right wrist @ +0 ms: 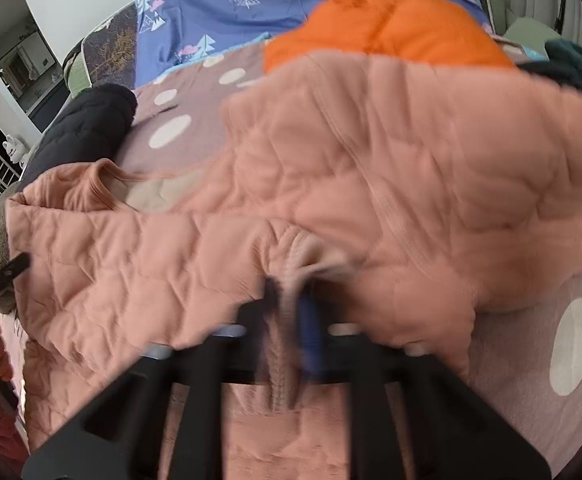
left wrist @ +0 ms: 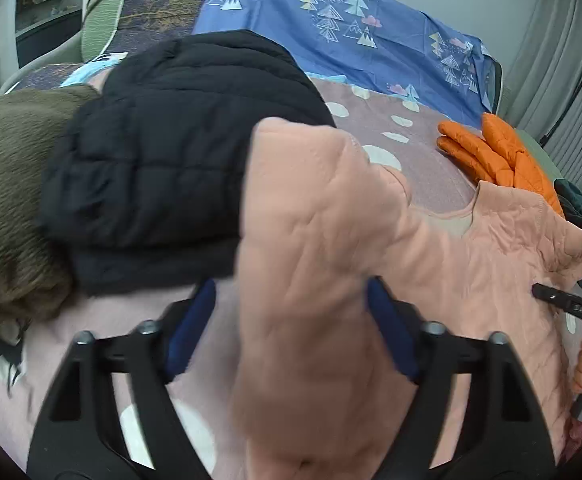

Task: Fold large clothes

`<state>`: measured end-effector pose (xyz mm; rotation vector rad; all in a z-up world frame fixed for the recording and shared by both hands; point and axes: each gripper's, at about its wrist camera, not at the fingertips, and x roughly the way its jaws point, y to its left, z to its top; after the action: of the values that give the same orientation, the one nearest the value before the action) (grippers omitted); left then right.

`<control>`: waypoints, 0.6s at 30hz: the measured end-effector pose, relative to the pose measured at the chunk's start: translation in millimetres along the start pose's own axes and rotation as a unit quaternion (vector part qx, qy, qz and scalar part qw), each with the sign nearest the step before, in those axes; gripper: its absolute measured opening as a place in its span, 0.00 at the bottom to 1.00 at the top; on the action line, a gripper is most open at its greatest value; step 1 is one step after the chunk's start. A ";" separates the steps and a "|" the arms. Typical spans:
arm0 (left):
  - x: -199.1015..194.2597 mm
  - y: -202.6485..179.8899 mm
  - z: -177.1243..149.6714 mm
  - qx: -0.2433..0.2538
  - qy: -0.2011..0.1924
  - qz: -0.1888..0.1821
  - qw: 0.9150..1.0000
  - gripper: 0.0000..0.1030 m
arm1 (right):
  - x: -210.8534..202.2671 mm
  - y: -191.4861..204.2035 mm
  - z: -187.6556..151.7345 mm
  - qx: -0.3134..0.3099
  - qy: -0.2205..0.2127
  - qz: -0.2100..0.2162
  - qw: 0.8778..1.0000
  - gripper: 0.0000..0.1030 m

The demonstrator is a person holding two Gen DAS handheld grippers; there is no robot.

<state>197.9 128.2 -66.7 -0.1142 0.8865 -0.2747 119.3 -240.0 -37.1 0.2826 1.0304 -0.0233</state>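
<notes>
Both grippers at the pink jacket on the bed.

The right gripper (right wrist: 291,300) is clenched on the pink jacket's (right wrist: 331,184) ribbed cuff (right wrist: 287,280). The left gripper (left wrist: 291,320) stands part open, a sleeve (left wrist: 311,240) between its fingers (left wrist: 193,328); whether the pads press it I cannot tell. The jacket lies spread across the dotted bedcover (left wrist: 431,160), a black coat (left wrist: 163,152) just beside it on one side, an orange jacket (left wrist: 499,152) touching the other. Bare cover shows near the collar (right wrist: 103,184).

Pink quilted garment (left wrist: 311,280) passes between the fingers (left wrist: 391,332).
</notes>
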 end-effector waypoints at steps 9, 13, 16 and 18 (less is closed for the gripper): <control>-10.8 16.4 4.6 -0.042 -0.044 0.011 0.998 0.34 | -71.8 6.1 23.9 -0.042 -0.183 -0.053 0.981 0.02; -3.9 14.1 -5.7 -0.030 -0.046 0.038 0.998 0.53 | -12.1 -29.0 13.1 0.024 -0.069 -0.062 0.995 0.02; -25.1 11.8 -0.9 -0.026 -0.064 0.054 0.996 0.53 | -14.5 -32.6 5.5 0.041 -0.072 -0.015 0.996 0.03; -54.2 0.2 5.0 -0.013 -0.104 0.065 0.992 0.49 | -25.1 -23.2 3.9 0.023 -0.088 0.000 0.996 0.04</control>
<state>169.3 143.7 -23.0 -0.1066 0.6878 -0.1269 106.1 -266.1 -19.1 0.3164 0.8551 -0.0705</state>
